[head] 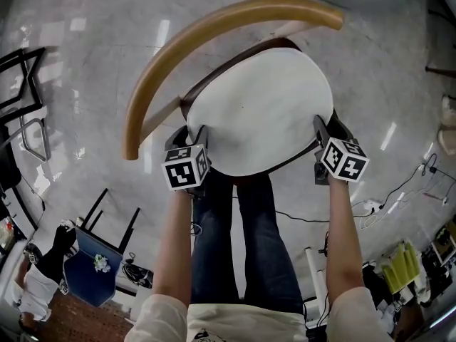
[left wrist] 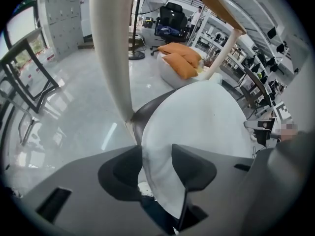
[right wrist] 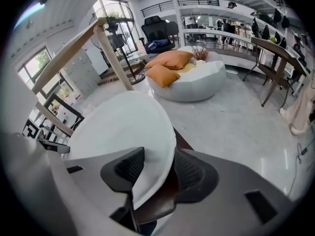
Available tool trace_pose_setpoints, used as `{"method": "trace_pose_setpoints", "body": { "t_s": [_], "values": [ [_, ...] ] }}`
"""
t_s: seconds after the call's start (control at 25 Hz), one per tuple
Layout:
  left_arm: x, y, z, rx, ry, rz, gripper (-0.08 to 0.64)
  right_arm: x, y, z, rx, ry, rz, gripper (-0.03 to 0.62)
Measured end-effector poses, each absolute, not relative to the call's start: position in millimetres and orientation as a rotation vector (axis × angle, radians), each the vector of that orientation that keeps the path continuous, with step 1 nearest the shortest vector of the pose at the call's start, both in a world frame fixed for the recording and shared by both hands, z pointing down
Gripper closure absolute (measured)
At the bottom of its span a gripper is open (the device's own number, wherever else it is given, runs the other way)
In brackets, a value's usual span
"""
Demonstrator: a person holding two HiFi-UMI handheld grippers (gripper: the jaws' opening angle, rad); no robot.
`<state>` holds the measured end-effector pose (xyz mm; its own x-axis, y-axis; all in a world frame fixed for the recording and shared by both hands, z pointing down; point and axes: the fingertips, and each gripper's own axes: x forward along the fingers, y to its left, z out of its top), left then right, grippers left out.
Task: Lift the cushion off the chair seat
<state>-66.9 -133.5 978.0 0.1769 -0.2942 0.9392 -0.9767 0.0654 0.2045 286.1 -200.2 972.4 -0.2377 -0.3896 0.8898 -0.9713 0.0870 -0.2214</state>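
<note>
A round white cushion [head: 260, 109] lies on the dark wooden seat [head: 214, 80] of a chair with a curved light-wood backrest [head: 214, 34]. My left gripper [head: 194, 135] is at the cushion's near left edge. In the left gripper view the cushion's edge [left wrist: 206, 122] fills the gap of the left gripper [left wrist: 156, 163], with both pads against it. My right gripper [head: 324, 130] is at the near right edge. The right gripper [right wrist: 160, 163] has one pad on top of the cushion [right wrist: 123, 127] and the other beneath its rim, beside the brown seat [right wrist: 162, 200].
The chair stands on a polished grey floor. A black metal frame [head: 21, 98] is at the left, a blue chair [head: 92, 262] at the lower left, and cables [head: 399, 198] lie at the right. A white round sofa with orange pillows [right wrist: 192, 77] stands beyond the chair.
</note>
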Motion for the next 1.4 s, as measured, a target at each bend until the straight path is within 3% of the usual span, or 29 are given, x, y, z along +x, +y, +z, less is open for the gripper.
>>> {"method": "trace_pose_setpoints", "body": {
  "t_s": [0.12,0.36,0.88,1.4],
  "values": [
    [-65,-133,977,1.422,-1.312,0.85,0.369,283,-200,971,1.348,-1.704,1.146,0.406],
    [-61,-132,964,1.414,-1.38,0.949,0.518,278,-200,957,1.356,-1.687,0.999,0.539],
    [-53,-123,877,1.497,-1.403,0.888,0.532,271,-177,844,1.512,-1.751,0.903,0.546],
    [-53,-116,697,1.699,-1.403,0.823,0.532,273,-146,649,1.709,-1.764,0.746,0.543]
  ]
}}
